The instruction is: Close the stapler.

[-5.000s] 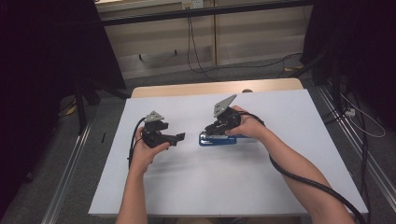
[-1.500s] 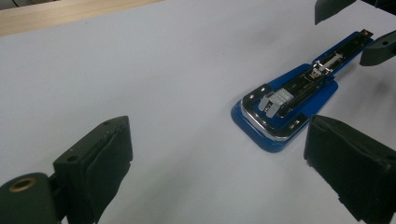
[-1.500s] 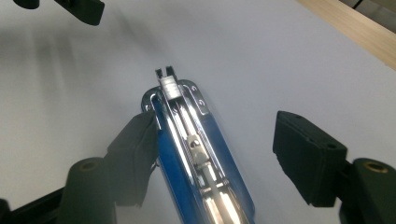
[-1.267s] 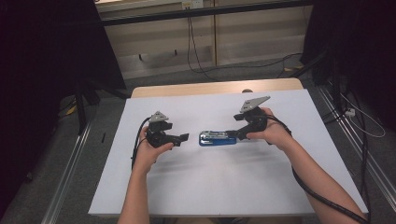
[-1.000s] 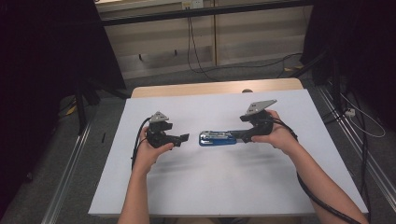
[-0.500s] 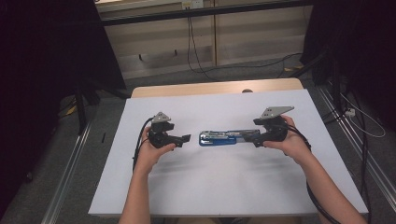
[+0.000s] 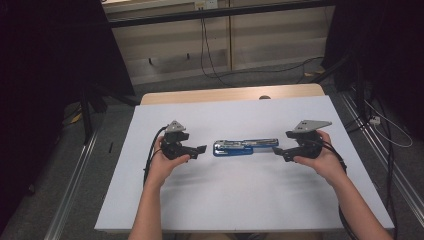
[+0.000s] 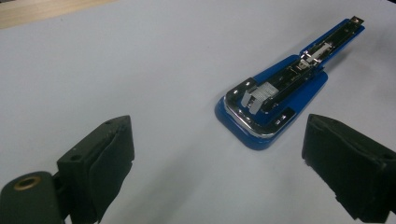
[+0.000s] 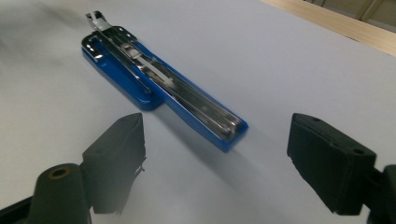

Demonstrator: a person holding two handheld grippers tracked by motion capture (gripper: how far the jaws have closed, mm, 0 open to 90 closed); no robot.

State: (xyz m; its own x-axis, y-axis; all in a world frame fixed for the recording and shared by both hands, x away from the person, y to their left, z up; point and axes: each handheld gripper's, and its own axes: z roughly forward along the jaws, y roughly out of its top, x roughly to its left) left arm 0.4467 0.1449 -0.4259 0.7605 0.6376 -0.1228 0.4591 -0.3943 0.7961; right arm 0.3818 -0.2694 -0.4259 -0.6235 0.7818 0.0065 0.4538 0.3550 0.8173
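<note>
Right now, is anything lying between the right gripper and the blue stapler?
Nothing visible. The right gripper points at the stapler across bare white table; its open jaws are clear of it.

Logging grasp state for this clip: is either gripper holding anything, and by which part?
Nothing is held. The left gripper and right gripper are both open, each off one end of the blue stapler lying on the table.

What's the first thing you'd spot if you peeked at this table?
The bright blue stapler, lying opened out flat in the middle of the white table. A black gripper points at it from each end, the left gripper and the right gripper, both with jaws open and not touching it.
</note>
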